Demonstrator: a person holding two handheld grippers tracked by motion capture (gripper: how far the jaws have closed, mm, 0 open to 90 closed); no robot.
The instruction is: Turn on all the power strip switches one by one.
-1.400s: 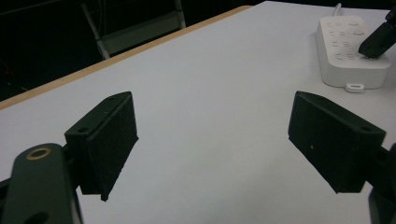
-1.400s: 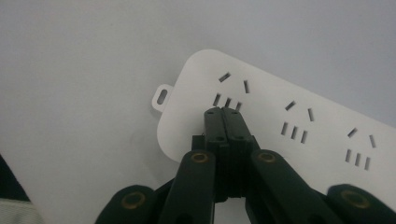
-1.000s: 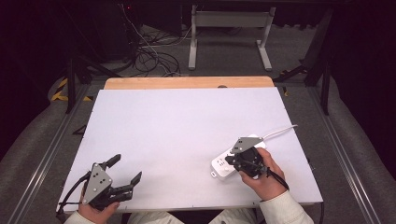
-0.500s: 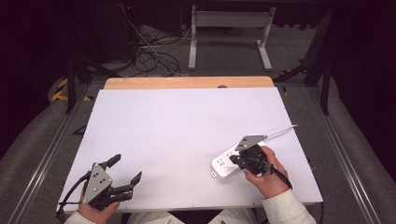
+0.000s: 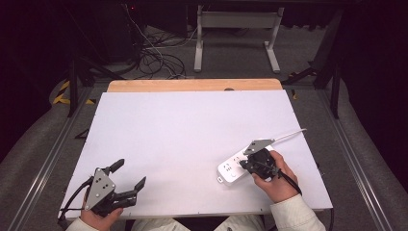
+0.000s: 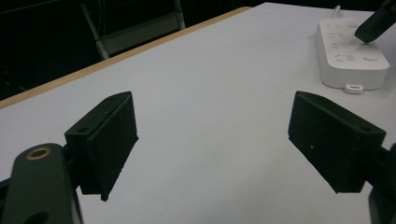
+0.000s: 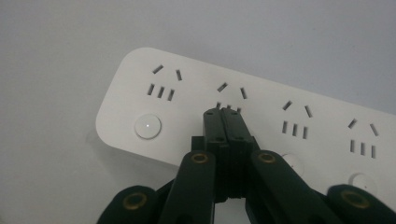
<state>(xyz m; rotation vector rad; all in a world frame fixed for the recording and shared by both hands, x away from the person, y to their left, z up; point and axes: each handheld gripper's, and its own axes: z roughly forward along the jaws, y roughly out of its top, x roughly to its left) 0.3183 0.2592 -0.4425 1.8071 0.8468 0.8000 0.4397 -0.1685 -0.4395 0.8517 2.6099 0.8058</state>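
Note:
A white power strip (image 5: 235,167) lies flat on the white table (image 5: 192,130) at the front right, its white cable (image 5: 288,136) running off to the right. In the right gripper view the power strip (image 7: 177,100) shows several socket groups and round buttons. My right gripper (image 7: 227,112) is shut with nothing in it, its tips just over the strip's second socket group; in the high view the right gripper (image 5: 246,164) sits over the strip's right half. My left gripper (image 5: 129,174) rests open at the front left. Its two fingers (image 6: 105,140) stand wide apart, and the power strip (image 6: 350,51) lies far off.
A wooden strip (image 5: 192,85) edges the table's far side. Beyond it on the floor stand a metal frame (image 5: 235,33) and a tangle of cables (image 5: 159,57). Metal rails (image 5: 43,159) run along both sides of the table.
My right gripper has shifted slightly along the power strip; the strip and the left gripper stay where they were.

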